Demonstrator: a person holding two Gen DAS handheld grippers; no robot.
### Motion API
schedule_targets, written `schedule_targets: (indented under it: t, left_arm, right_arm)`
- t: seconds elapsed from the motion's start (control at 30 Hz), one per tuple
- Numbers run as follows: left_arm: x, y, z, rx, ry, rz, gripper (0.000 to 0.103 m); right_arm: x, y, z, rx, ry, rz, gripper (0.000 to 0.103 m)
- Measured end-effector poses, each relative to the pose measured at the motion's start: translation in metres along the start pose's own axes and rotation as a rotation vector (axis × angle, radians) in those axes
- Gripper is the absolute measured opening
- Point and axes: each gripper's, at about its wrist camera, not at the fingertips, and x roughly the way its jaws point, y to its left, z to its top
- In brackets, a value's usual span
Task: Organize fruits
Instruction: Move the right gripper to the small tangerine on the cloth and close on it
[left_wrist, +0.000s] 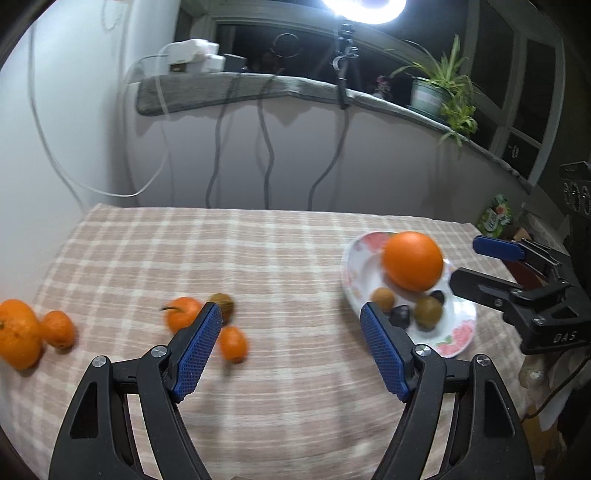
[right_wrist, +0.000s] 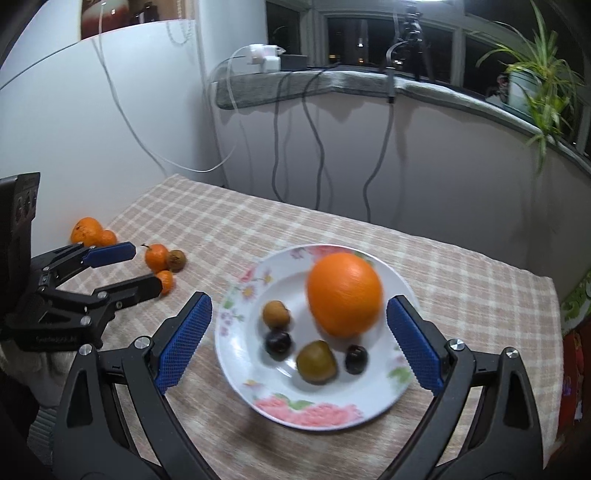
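Far left on checked tablecloth (left_wrist: 258, 258): big tangerine (left_wrist: 16, 334) touching small one (left_wrist: 57, 329). Left gripper (left_wrist: 290, 325) spread wide, empty, over cloth. By its left finger: stemmed tangerine (left_wrist: 181, 313), brown kiwi-like fruit (left_wrist: 223, 305), small orange fruit (left_wrist: 233, 343) clustered. Floral plate (right_wrist: 258, 384) holds large orange (right_wrist: 345, 293), four small fruits. Right gripper (right_wrist: 299, 312) spread, empty, straddling plate.

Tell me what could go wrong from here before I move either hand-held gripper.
The big orange looks blurred on the plate, possibly rolling; it might knock the small fruits or leave the rim. The loose mandarin cluster sits near the left hand-held gripper, whose open fingers could nudge round fruit across the tablecloth.
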Motion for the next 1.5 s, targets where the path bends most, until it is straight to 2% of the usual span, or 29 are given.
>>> schedule_targets:
  t: [0.2,0.33,0.5,0.63,0.83,1.07,1.33,1.43,1.5]
  left_arm:
    - [-0.003,0.034,-0.004,-0.042,0.012,0.04,0.077]
    - [-0.003,0.054,-0.008,-0.074,0.029,0.045,0.069]
    - [0.002,0.074,-0.011,-0.135,0.047,0.011,0.058]
    - [0.007,0.083,-0.012,-0.163,0.063,-0.014,0.047]
    - [0.019,0.092,-0.011,-0.196,0.088,-0.045,0.041]
    - [0.026,0.094,-0.012,-0.206,0.101,-0.062,0.04]
    - [0.036,0.098,-0.011,-0.218,0.117,-0.072,0.039]
    - [0.039,0.099,-0.01,-0.22,0.122,-0.076,0.034]
    - [0.04,0.099,-0.011,-0.22,0.126,-0.077,0.034]
  right_arm:
    - [0.011,0.019,0.006,-0.035,0.003,0.041,0.097]
    - [0.019,0.035,0.01,-0.053,0.011,0.085,0.096]
    - [0.035,0.058,0.012,-0.092,0.052,0.151,0.082]
    - [0.053,0.079,0.011,-0.135,0.103,0.202,0.065]
    - [0.077,0.105,0.009,-0.166,0.171,0.257,0.051]
    - [0.105,0.122,0.004,-0.184,0.234,0.27,0.046]
    - [0.124,0.126,0.004,-0.18,0.265,0.261,0.042]
    - [0.128,0.127,0.005,-0.17,0.27,0.268,0.04]
    - [0.13,0.128,0.005,-0.17,0.273,0.272,0.04]
